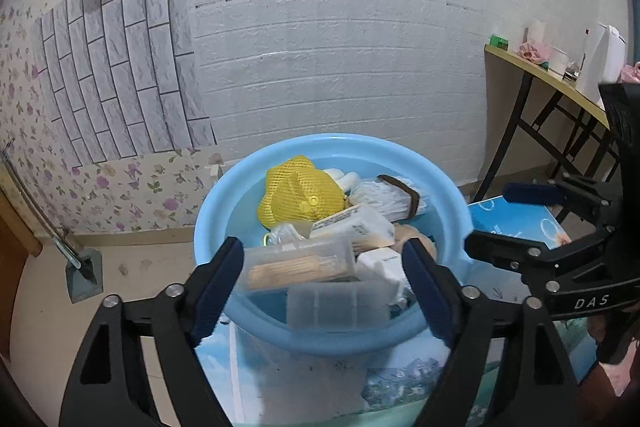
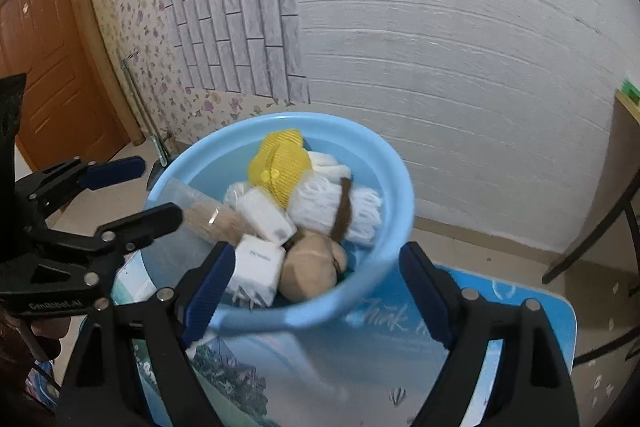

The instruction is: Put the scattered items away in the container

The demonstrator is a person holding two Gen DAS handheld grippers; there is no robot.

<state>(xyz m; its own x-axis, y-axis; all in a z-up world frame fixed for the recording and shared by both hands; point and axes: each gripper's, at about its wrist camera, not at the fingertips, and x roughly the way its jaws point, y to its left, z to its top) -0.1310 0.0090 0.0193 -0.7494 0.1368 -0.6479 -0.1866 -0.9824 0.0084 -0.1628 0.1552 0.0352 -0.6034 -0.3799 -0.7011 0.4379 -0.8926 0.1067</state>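
Observation:
A light blue basin (image 1: 320, 143) (image 2: 288, 119) stands on a small blue printed table. It holds a yellow mesh pouch (image 1: 300, 195) (image 2: 280, 163), a white yarn bundle (image 1: 384, 195) (image 2: 324, 203) with a brown band, a clear box of wooden sticks (image 1: 296, 263), a clear compartment box (image 1: 340, 307), white chargers (image 2: 256, 263) and a tan plush ball (image 2: 308, 267). My left gripper (image 1: 322, 267) (image 2: 136, 193) hangs open over the basin's near side; the stick box lies between its fingers, untouched. My right gripper (image 2: 318, 259) (image 1: 516, 223) is open, straddling the near rim, holding nothing.
The table top (image 2: 400, 347) extends in front of and right of the basin. A yellow desk (image 1: 540, 79) on black legs, with several small items, stands at the right. A dustpan (image 1: 82, 275) leans at the floral wall. An orange door (image 2: 48, 67) is at the left.

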